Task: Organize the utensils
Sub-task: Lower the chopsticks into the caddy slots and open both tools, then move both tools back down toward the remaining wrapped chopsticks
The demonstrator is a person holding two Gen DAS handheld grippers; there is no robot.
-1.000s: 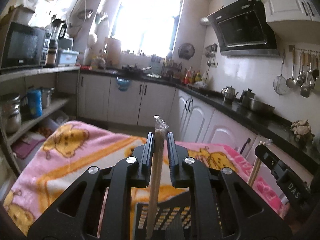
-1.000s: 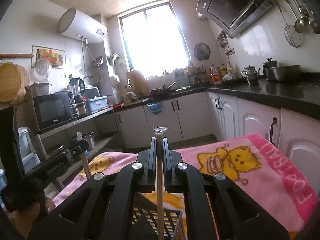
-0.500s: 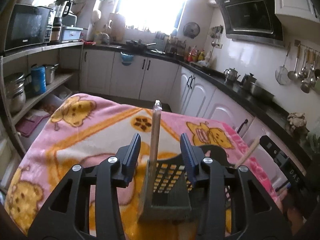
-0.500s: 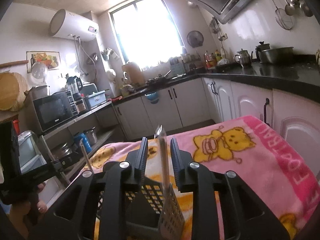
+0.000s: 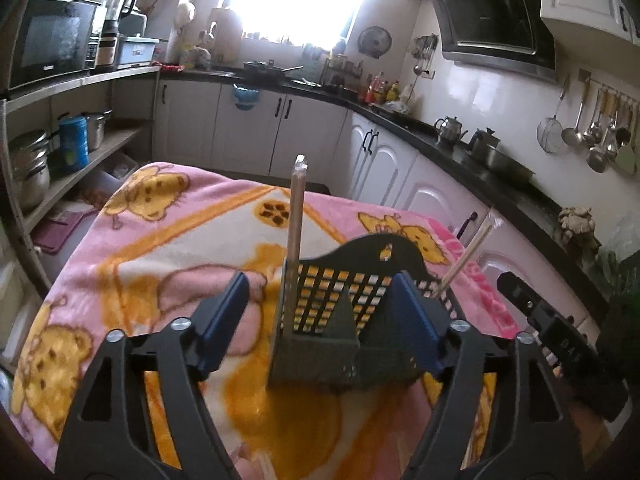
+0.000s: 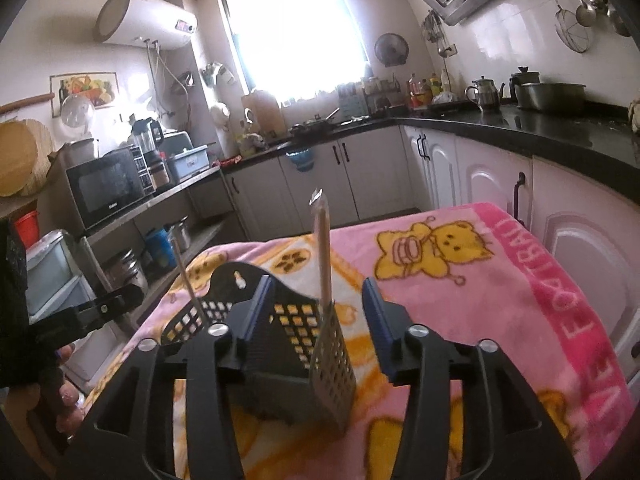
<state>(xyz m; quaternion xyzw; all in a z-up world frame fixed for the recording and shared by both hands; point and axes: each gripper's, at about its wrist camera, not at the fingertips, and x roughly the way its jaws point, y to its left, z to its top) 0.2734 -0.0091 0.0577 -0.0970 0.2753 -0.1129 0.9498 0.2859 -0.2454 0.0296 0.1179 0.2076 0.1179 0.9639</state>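
Note:
A black slotted utensil holder (image 5: 352, 320) stands on the pink bear blanket (image 5: 160, 240); it also shows in the right wrist view (image 6: 288, 344). A wrapped pair of chopsticks (image 5: 297, 216) stands upright in its left corner, and another pair (image 5: 466, 258) leans out at its right side. In the right wrist view one pair (image 6: 323, 252) stands at the holder's right corner and the other (image 6: 188, 280) at its left. My left gripper (image 5: 320, 320) is open and empty, just behind the holder. My right gripper (image 6: 318, 320) is open and empty, also behind it.
The blanket covers a table in a kitchen. White cabinets under a black counter (image 5: 460, 148) run along the back and right. Shelves with a microwave (image 5: 48, 40) and pots stand at the left. The other gripper shows at the right edge (image 5: 560, 340).
Both grippers held chopsticks a second ago. They lowered them into the holder, opened, and have since drawn back with jaws wide apart; the chopsticks stay in the holder.

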